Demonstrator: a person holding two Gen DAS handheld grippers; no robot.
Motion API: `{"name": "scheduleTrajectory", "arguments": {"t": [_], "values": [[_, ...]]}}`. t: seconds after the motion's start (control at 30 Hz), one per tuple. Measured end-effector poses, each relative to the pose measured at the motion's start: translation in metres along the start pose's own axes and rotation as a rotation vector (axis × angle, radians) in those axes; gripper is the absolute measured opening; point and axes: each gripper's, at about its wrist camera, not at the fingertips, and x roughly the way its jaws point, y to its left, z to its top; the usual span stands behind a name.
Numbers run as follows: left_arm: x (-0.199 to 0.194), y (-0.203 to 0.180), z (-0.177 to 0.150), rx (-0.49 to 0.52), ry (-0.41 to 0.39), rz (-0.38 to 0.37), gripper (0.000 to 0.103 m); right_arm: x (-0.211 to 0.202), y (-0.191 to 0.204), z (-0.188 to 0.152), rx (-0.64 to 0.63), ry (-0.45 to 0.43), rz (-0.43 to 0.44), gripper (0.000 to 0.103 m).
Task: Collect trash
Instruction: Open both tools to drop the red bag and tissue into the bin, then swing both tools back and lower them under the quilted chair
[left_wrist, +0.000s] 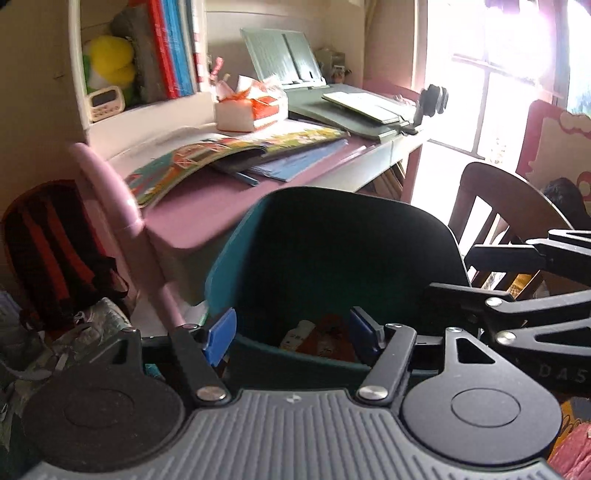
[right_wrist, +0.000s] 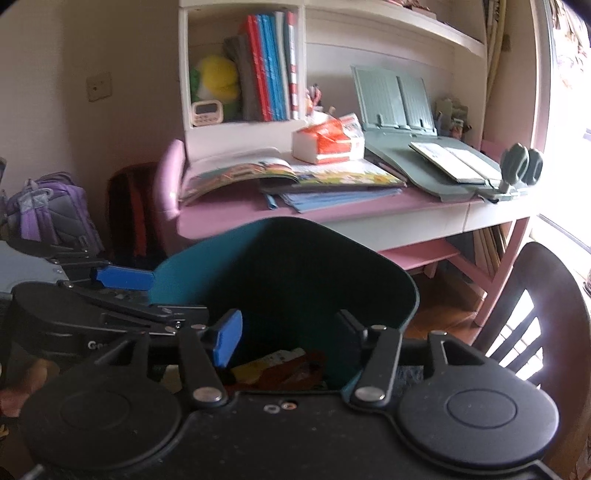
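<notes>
Hovering apart over bin (left_wrist: 332, 240): both grippers, empty.

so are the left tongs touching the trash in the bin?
Apart. The left wrist view shows the left tongs open above the teal bin's near rim, with the wrappers lying well below on the bin floor.

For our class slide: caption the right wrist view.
Open right hand-held gripper above teal bin holding wrappers.

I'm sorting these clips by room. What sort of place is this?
Most likely a child's bedroom or study corner: a pink desk strewn with picture books, a shelf with a plush toy, and backpacks beside it.
</notes>
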Motion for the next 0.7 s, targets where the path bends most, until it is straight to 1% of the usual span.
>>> {"name": "scheduleTrajectory", "arguments": {"t": [0.07,0.17,0.33,0.53,0.7], "values": [[-0.012,0.009,-0.003,-0.017,-0.014,0.001,0.069,-0.008,0.01,0.001,-0.015,-0.009,0.018,0.057],[-0.033,0.024,-0.01,-0.044,-0.047,0.022,0.07,-0.018,0.029,0.003,-0.034,-0.019,0.05,0.058],[-0.069,0.053,-0.026,-0.069,-0.085,0.064,0.077,-0.028,0.066,0.005,-0.069,-0.035,0.117,0.058],[-0.104,0.094,-0.057,-0.115,-0.093,0.118,0.079,-0.028,0.119,-0.002,-0.12,-0.034,0.216,0.058],[-0.127,0.131,-0.092,-0.154,-0.088,0.163,0.08,-0.018,0.163,-0.011,-0.162,-0.018,0.29,0.059]]}}
